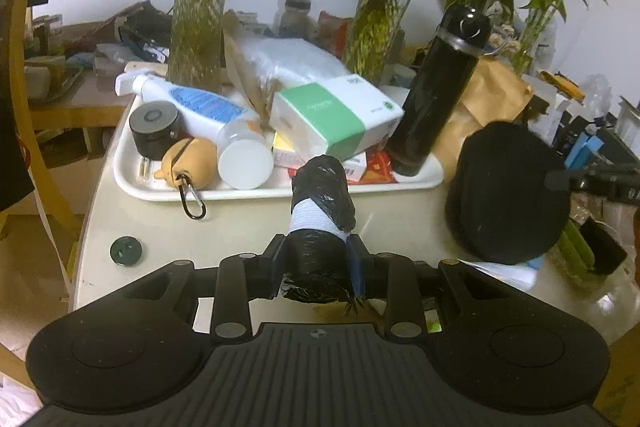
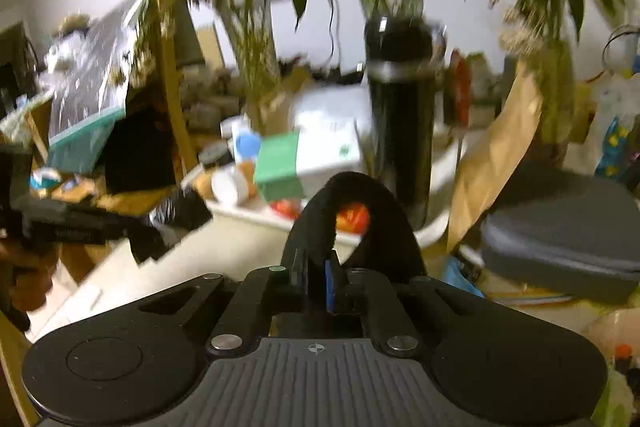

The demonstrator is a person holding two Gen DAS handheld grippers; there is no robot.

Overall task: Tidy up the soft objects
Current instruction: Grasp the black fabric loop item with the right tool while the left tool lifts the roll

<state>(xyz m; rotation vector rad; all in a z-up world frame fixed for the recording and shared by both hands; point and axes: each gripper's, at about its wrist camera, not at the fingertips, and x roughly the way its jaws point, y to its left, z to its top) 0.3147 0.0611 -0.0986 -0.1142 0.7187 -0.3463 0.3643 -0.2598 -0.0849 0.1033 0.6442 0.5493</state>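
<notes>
Soft black roll [image 1: 320,223], wrapped in crinkled black plastic with a pale blue band around its middle, sits at lower centre of the left wrist view, clamped between the two fingers of the left gripper [image 1: 319,255]. The roll juts forward past the fingertips toward the white tray [image 1: 168,191] in the middle of the frame. That tray is crowded: a green-and-white tissue pack [image 1: 340,117], a white spray bottle [image 1: 192,103] lying on its side, a small black round speaker [image 1: 154,125], a tan plush toy [image 1: 192,163] with a carabiner hanging over the rim, and a tall black flask [image 1: 436,95] standing upright at the tray's right end. A black cap [image 1: 508,195] rests on the beige table [image 1: 240,227] at right of the frame, near the flask.

In the right wrist view, which is motion-blurred, the right gripper [image 2: 326,273] is pinched nearly closed on a black fabric loop [image 2: 352,219] that arches up from the fingertips at centre frame. Behind the loop stand the same flask and tissue pack. A grey zipped case [image 2: 560,235] lies at the right edge.
</notes>
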